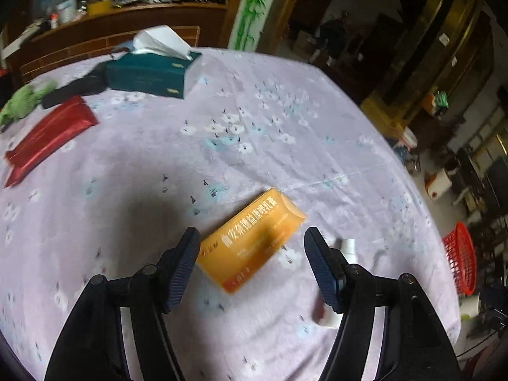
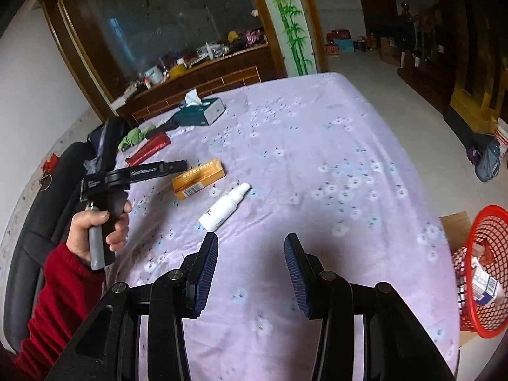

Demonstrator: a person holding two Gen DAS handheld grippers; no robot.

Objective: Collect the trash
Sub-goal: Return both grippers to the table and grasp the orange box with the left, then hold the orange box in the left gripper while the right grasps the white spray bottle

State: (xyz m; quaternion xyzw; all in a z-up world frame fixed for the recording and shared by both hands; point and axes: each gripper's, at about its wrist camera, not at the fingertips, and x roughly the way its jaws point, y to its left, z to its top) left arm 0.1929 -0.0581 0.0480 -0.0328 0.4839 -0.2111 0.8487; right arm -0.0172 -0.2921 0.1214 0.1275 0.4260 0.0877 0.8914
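Left tongs [image 1: 250, 266]: spread wide, empty, touching nothing. Ribbed dark-blue pads [image 1: 182, 270] on black jointed arms. They hover low over the counter [image 1: 285, 120], the near end of the orange box [image 1: 250, 241] lying between the tips. In the right wrist view the same tongs [image 2: 177, 165] reach from a black handle gripped by a hand [image 2: 95, 225] in a red sleeve [image 2: 60, 289].

Right tongs [image 2: 250, 247]: released, moderately parted, empty. Same ribbed blue pads, held above bare cloth near the counter's near edge.

Orange box: rectangular carton, glossy card, white printed characters on top, a barcode on its side. Lies flat and slantwise on the counter.

Bottle [image 2: 223, 206]: white plastic cylinder with a narrow spray cap, lying on its side just beside the box, apart from both tongs.

Basket [image 2: 482, 273]: red plastic open mesh, round, standing off the counter's right edge, with small cartons inside.

Counter: covered in lilac cloth with a pale flower print, lightly creased.

Tissue box [image 1: 149, 74]: dark green carton, white tissue standing out of the top, at the far side.

Red pouch [image 1: 47, 136]: shiny, flat, oblong, far left.

Green cloth [image 1: 25, 101]: crumpled, beside a dark limp item next to the pouch.
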